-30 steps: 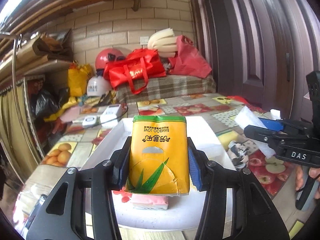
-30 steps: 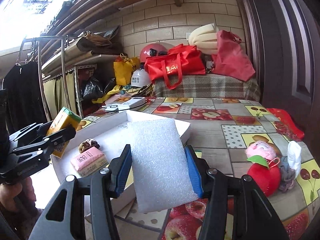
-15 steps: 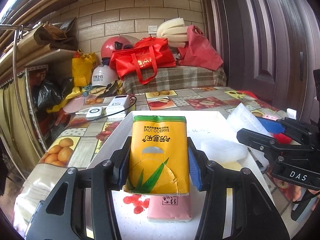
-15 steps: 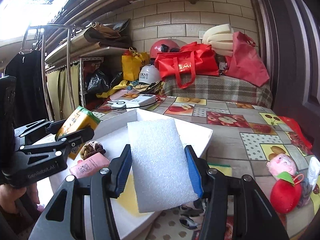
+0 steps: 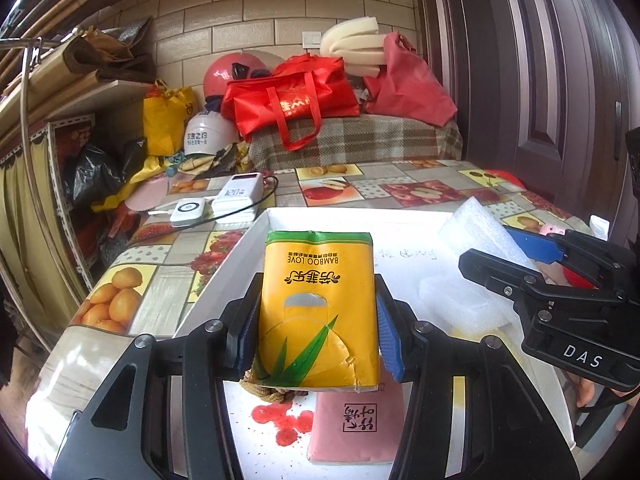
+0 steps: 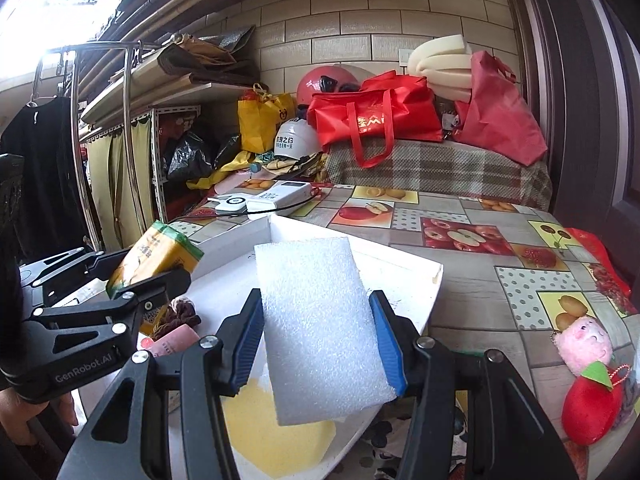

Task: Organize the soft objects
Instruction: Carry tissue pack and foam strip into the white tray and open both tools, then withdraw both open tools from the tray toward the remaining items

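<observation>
My left gripper [image 5: 316, 332] is shut on a yellow tissue pack [image 5: 318, 308], held above the near end of a white tray [image 5: 344, 216]. Under it in the tray lie a pink tissue pack [image 5: 356, 428] and a brown braided hair tie [image 5: 264, 390]. My right gripper [image 6: 320, 344] is shut on a white foam sheet [image 6: 320, 328] over the tray's [image 6: 400, 276] right side. A yellow sponge [image 6: 276, 436] and another foam piece [image 5: 460, 300] rest in the tray. In the right wrist view the left gripper [image 6: 132, 292] shows with the yellow pack [image 6: 156, 252].
A pink and red plush toy [image 6: 588, 380] lies on the fruit-print tablecloth [image 6: 480, 288] right of the tray. White power banks [image 5: 236, 200] with a cable sit beyond the tray. Red bags [image 5: 288, 100], helmets and foam rolls pile at the back; a dark door stands to the right.
Both grippers have moved forward over the tray with their loads. The pink pack and hair tie now lie closer under the left gripper; the right gripper's foam sheet now hangs over the yellow sponge.
</observation>
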Tool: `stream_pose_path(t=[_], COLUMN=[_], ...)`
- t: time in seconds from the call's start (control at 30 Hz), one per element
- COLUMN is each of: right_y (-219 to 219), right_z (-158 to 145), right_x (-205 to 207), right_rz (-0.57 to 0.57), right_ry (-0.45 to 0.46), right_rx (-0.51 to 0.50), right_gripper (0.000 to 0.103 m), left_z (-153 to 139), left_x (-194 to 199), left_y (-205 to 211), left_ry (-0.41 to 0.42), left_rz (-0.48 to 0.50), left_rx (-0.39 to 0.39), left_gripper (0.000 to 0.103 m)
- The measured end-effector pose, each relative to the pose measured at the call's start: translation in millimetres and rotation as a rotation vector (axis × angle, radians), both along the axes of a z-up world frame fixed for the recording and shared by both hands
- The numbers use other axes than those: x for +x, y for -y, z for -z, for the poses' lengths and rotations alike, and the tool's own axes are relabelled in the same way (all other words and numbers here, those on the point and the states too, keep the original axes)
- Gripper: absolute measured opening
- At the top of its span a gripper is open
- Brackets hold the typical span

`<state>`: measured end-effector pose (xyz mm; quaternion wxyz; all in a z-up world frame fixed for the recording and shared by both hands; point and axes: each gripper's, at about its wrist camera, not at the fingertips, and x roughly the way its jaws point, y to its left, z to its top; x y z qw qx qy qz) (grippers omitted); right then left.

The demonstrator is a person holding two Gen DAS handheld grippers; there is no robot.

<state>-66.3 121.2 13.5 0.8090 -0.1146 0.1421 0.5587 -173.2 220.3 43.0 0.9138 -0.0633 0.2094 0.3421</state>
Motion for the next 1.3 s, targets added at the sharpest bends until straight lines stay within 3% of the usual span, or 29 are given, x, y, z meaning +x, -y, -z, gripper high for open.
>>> stream_pose_path(t=[0.3, 0.37, 0.4, 0.43, 0.47, 0.53, 0.6, 1.3], right_y=[0.1, 0.2, -1.0, -0.4, 0.6, 2.4, 1.7, 6.5], right_z=[0.2, 0.2, -0.3, -0.7, -1.2, -1.6, -1.2, -2.3], right_x=[0.1, 0.5, 1.0, 1.8, 2.9, 5.8, 8.3, 4.5], right_rz=[-0.008, -0.012, -0.01, -0.007, 0.0, 0.01, 0.025, 0.035], right_ry=[0.0, -0.001, -0.002, -0.004, -0.007, -0.021, -0.028, -0.011], right_rx=[-0.007, -0.012, -0.012, -0.009, -0.002, 0.011, 0.009, 0.038], right_gripper=[0.054, 0.057, 0.064, 0.07, 0.084, 0.089, 0.103, 0.103], left_z=[2.5, 2.0, 1.9, 1.5, 0.6, -0.9, -1.4, -3.5], left_x=[4.7, 4.7, 3.8, 2.5, 0.0, -4.8, -7.3, -14.5], left_y=[-3.0, -3.0, -2.9, -2.4, -1.3, -3.4, -5.6, -2.3], left_ry=[-0.026, -0.03, -0.029, -0.025, -0.016, 0.002, 0.009, 0.029], left_rz=[-0.008, -0.028, -0.039, -0.049, -0.06, -0.073, -0.076, -0.094], left_rx=[-0.021, -0.014, -0.009, -0.002, 0.007, 0.004, -0.002, 0.029], left_gripper=[0.05, 0.054, 0.059, 0.079, 0.087, 0.093, 0.093, 0.093])
